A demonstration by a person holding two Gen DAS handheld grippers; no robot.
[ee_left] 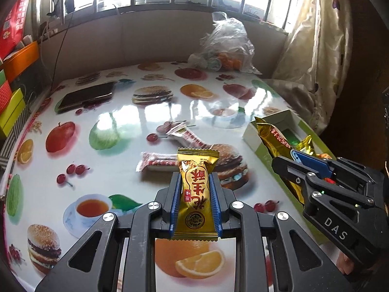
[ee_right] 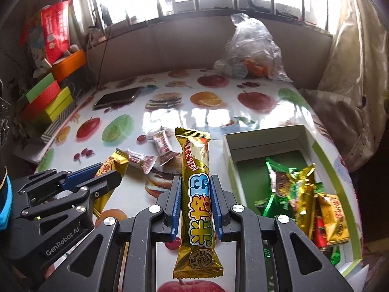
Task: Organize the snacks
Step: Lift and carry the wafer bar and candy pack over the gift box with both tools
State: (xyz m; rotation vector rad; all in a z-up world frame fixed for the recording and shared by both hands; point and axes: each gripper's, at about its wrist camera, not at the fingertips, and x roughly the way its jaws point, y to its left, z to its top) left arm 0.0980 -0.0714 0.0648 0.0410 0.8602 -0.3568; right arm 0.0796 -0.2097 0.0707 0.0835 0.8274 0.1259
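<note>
Left gripper is clamped on a short gold snack packet, held upright above the fruit-print table; right gripper is likewise closed on a long gold snack bar, lifted clear of the table; both loads look bound for the green-lined box at the right, where several wrapped snacks already lie; the step in hand seems to be the carry, and the next move calls for swinging each packet over the box wall before letting go; two red-and-white packets remain loose on the table; the right wrist view shows the box's inside and its bare far half, which the left wrist view largely hides behind the other gripper; a phone and a plastic bag lie farther off.
</note>
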